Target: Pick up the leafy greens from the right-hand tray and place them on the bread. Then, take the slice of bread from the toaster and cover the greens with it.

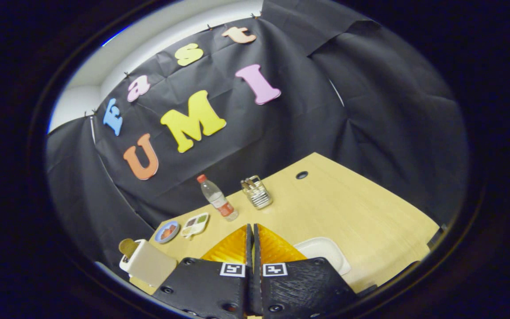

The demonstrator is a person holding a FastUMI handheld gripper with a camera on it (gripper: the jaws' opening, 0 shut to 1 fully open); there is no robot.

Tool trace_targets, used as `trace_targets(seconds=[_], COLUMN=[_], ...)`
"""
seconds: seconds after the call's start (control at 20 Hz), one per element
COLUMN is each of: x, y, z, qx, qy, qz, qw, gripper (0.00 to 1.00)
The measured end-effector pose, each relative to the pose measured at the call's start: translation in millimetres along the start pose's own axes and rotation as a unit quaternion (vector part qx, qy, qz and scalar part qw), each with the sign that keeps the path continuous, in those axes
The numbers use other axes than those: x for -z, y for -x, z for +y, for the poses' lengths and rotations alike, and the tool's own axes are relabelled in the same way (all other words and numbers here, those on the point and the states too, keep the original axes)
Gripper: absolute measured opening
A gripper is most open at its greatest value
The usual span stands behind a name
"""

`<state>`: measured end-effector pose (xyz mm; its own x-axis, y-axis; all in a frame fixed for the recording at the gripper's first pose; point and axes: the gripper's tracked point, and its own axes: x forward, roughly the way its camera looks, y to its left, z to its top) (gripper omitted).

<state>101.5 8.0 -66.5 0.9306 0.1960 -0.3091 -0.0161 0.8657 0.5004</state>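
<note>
Tongs (pixel 252 230) closed, 2 fingers together, holding nothing. White tray (pixel 326 254) just right of fingers; greens not discernible. Toaster (pixel 148 262) with bread slice (pixel 126 246) left of fingers. Risk: tilted approach could nudge tray or miss greens.

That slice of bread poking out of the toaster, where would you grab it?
Grip the tan bread slice by its exposed top edge, coming from above: only that part rises from the cream boxy toaster slot. The tongs are shut now and must open first.
</note>
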Motion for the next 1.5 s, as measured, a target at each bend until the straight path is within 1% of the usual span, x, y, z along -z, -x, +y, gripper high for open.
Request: trace_targets(seconds=[0.35,0.55,0.7,0.8,0.95,1.05,1.15,1.3,1.5], x=[41,81,113,129,138,144,148,151,170], y=[-18,-31,-40,-48,-63,-71,-80,-91,-100], z=[108,158,181,186,175,158,136,104,78], qx=[-0.081,-0.122,-0.145,-0.149,-0.142,-0.127,-0.102,-0.064,-0.034], qy=[0.008,0.003,-0.004,-0.013,-0.028,-0.036,-0.047,-0.045,-0.047], qz=[0.020,0.051,0.077,0.091,0.094,0.094,0.095,0.091,0.117], qw=[0.997,0.991,0.986,0.984,0.985,0.987,0.989,0.993,0.991], gripper=[0.00,0.00,0.00,0.00,0.00,0.00,0.00,0.00,0.00])
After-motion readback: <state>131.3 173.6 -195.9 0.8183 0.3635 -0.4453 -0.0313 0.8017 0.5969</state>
